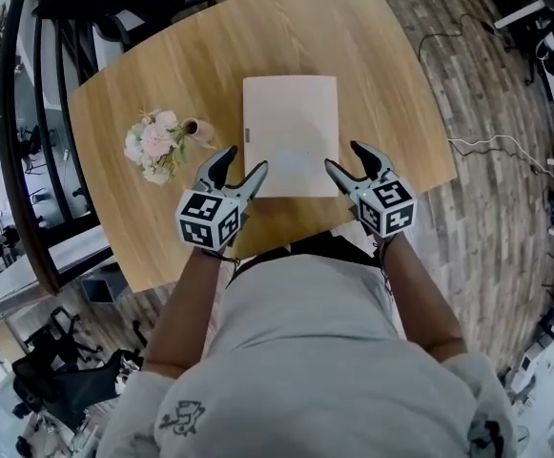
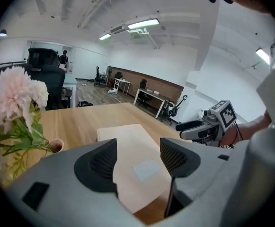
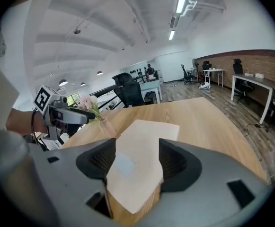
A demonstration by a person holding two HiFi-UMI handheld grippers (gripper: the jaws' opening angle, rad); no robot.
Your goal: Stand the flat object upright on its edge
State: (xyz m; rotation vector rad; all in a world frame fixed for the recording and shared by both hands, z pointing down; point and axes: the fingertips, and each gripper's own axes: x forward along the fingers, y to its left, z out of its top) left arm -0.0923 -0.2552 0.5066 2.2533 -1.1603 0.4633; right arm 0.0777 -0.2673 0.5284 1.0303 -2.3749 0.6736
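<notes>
A flat, pale cream rectangular object (image 1: 290, 127) lies face down on the wooden table (image 1: 372, 55), its near edge toward me; a faint grey patch marks its near half. My left gripper (image 1: 245, 160) hovers at its near left corner, jaws open and empty. My right gripper (image 1: 344, 156) hovers at the near right corner, also open and empty. In the left gripper view the object (image 2: 128, 141) lies flat beyond the spread jaws, and the right gripper (image 2: 201, 126) shows at the far side. In the right gripper view the object (image 3: 144, 136) lies between and beyond the open jaws.
A small vase of pale pink flowers (image 1: 157, 146) stands on the table just left of the object, close to the left gripper. The table's near edge runs right under both grippers. Office chairs and desks stand around on the wood floor.
</notes>
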